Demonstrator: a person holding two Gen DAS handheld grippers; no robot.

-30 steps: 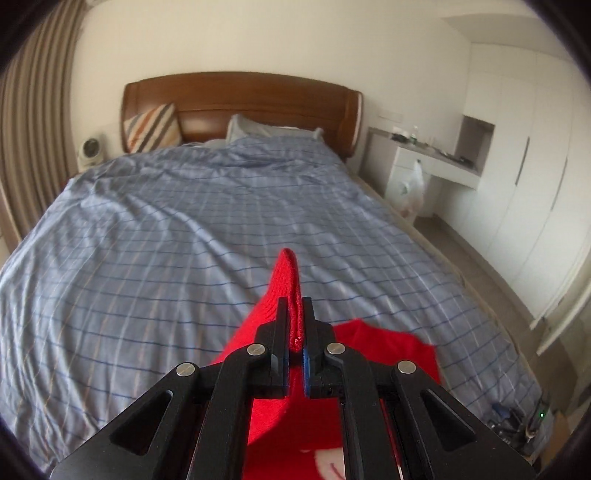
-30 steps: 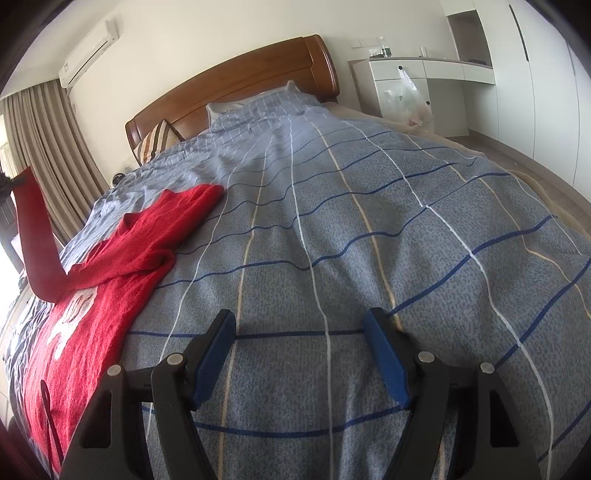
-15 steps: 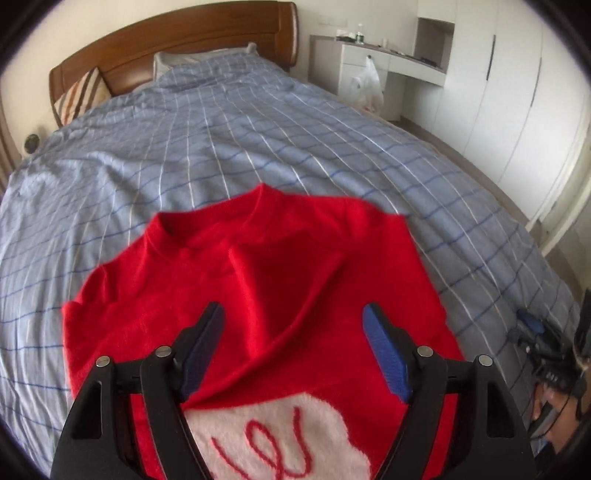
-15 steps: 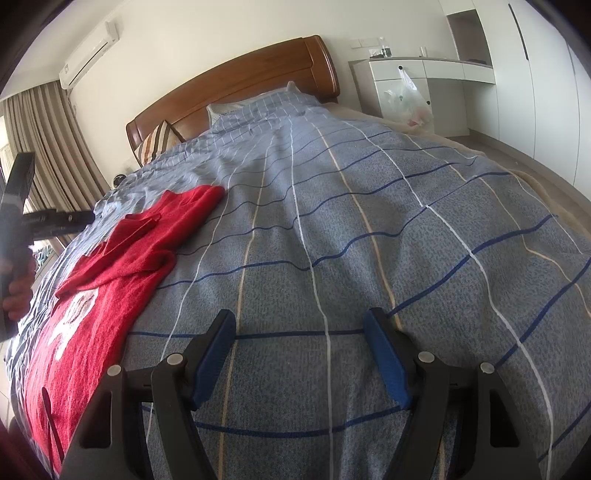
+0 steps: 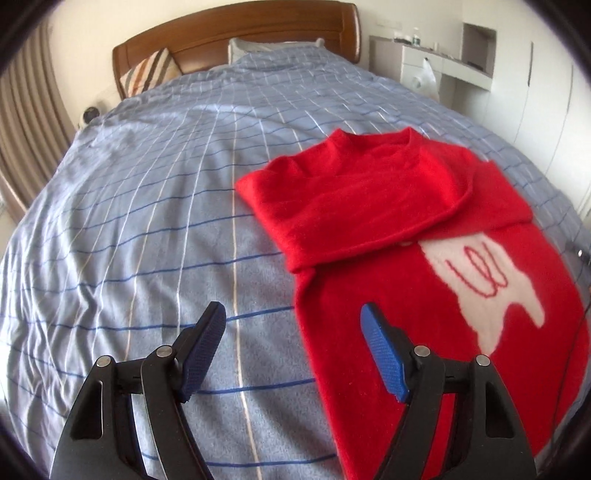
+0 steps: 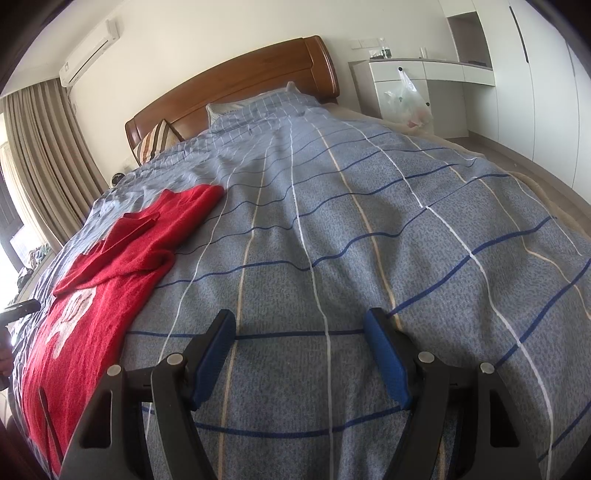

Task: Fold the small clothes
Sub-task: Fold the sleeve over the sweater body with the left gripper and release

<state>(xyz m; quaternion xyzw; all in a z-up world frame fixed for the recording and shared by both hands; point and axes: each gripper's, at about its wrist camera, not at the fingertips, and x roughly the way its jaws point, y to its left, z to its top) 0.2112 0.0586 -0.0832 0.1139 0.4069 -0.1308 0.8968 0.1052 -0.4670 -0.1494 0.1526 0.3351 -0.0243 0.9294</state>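
Note:
A red sweater (image 5: 406,229) with a white patch on its front lies flat on the blue checked bedspread (image 5: 147,221). Both sleeves are folded across its chest. My left gripper (image 5: 291,308) hovers low over the sweater's left edge. Its jaws stand wide and are closing slightly; the sweater's edge and the bedspread lie under the gap, and the pads press on nothing. In the right wrist view the sweater (image 6: 122,266) lies at the left. My right gripper (image 6: 299,314) stands open over bare bedspread (image 6: 369,221) to its right, holding nothing.
A wooden headboard (image 5: 258,33), a striped cushion (image 5: 147,70) and a pillow (image 5: 258,46) are at the far end of the bed. A white desk (image 6: 424,74) with a hanging plastic bag (image 6: 406,99) and white wardrobes (image 6: 535,81) stand to the right. Curtains (image 6: 40,155) hang at the left.
My left gripper let go of the red sleeve, which now lies folded across the chest. The gripper then dropped and moved to the sweater's left edge. The right gripper has not moved.

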